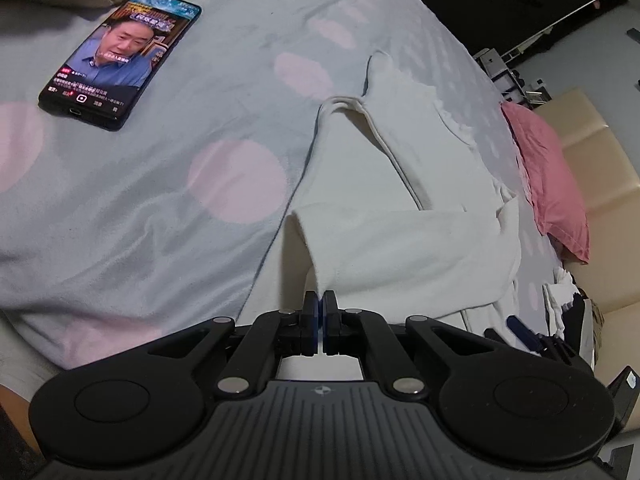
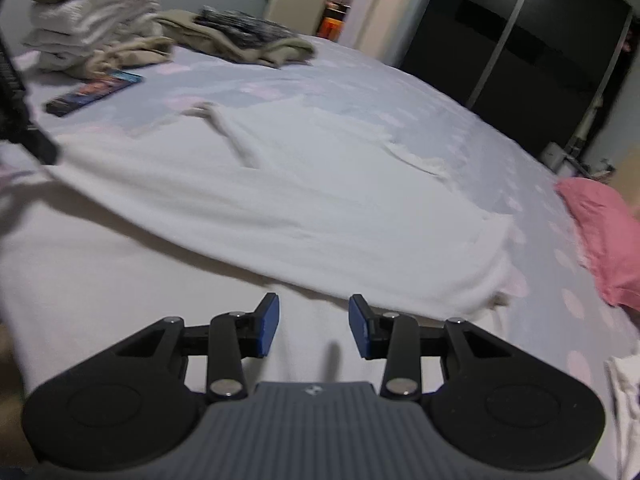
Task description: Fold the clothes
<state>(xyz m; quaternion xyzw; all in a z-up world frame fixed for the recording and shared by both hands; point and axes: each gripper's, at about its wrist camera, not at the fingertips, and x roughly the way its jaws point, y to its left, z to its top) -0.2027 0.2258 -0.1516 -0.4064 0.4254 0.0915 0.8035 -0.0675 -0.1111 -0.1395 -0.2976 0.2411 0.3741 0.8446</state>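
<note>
On the pale blue bedspread (image 1: 160, 184) with its pink dots you see a phone (image 1: 120, 58) lying flat, screen lit and facing up, near the upper left. At the right edge of the bed you find a pink pillow (image 1: 548, 184), with a beige padded headboard (image 1: 600, 176) just beyond it. In your right wrist view, dark wardrobe doors (image 2: 520, 40) stand past the bed, and an open doorway (image 2: 340, 0) shows to their left.
</note>
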